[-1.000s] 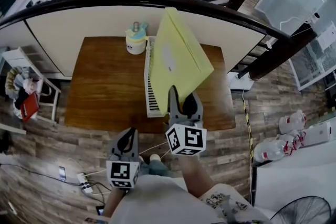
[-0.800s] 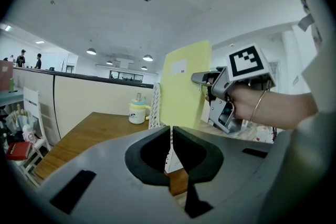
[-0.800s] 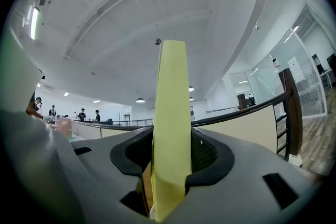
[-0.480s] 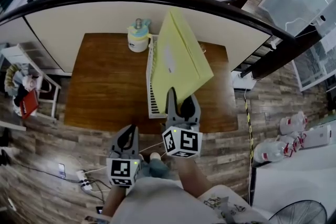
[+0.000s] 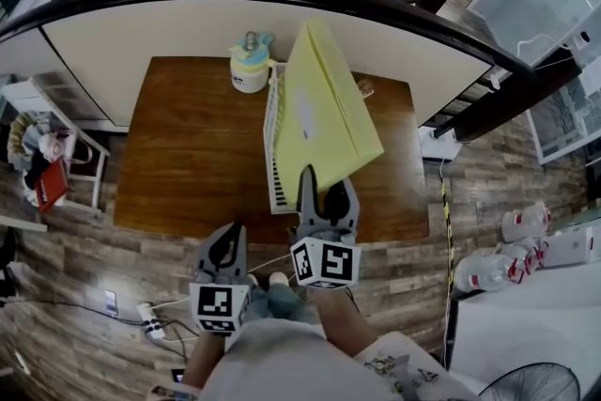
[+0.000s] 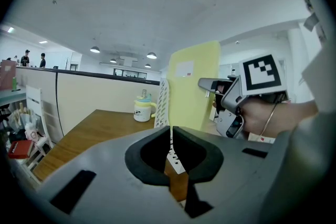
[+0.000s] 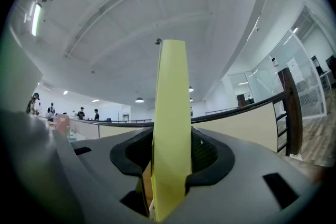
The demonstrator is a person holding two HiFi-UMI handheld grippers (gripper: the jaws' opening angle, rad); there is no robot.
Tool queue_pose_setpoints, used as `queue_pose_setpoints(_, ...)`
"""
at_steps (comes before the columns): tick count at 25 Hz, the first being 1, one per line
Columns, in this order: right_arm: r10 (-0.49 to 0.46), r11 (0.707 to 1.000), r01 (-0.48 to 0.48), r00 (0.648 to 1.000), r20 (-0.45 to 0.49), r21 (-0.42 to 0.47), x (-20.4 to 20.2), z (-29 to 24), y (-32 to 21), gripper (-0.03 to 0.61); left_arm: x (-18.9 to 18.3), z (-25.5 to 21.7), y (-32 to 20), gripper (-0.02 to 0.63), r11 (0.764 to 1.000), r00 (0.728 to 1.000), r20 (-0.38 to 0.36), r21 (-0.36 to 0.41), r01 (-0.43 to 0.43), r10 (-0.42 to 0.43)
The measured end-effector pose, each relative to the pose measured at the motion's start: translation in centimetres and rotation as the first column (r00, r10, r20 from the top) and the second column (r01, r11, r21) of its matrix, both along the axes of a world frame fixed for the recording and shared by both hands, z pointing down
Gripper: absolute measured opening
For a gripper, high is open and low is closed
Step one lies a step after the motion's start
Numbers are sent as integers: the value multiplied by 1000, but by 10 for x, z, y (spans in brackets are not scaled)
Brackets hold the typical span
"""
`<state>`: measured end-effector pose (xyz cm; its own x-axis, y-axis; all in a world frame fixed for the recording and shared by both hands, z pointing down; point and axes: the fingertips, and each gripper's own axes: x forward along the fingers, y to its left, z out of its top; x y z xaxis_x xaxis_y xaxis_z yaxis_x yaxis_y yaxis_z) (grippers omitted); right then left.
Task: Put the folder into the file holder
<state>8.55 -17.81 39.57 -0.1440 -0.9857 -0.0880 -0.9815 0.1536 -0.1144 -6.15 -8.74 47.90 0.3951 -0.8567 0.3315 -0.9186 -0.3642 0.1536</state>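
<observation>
Wooden table (image 5: 188,164) below the curved railing carries the white file holder (image 5: 273,160), stretching toward our 12 o'clock. Our right gripper (image 5: 326,191) is clamped on the near corner of the yellow folder (image 5: 324,113). It holds the folder upright and edge-on, we judge so it can slip into the holder just at its 9 o'clock. Our left gripper (image 5: 228,239), jaws together on nothing, hangs back at 7 o'clock, out of the way.

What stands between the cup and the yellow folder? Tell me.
The white file holder, left of the yellow folder in the left gripper view.
</observation>
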Motion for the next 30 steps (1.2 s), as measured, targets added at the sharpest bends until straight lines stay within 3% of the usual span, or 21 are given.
queue_pose_setpoints(13,-23,998,22,999,-31,-52,-1,27,0,177,-4,11,-7,15,1000,1000,9,-22,0,0)
queue_pose_setpoints(30,-75,981,60,995,-72,-186,-4,74,2,183,-10,21,-10,15,999,1000,19,-44,16,-15)
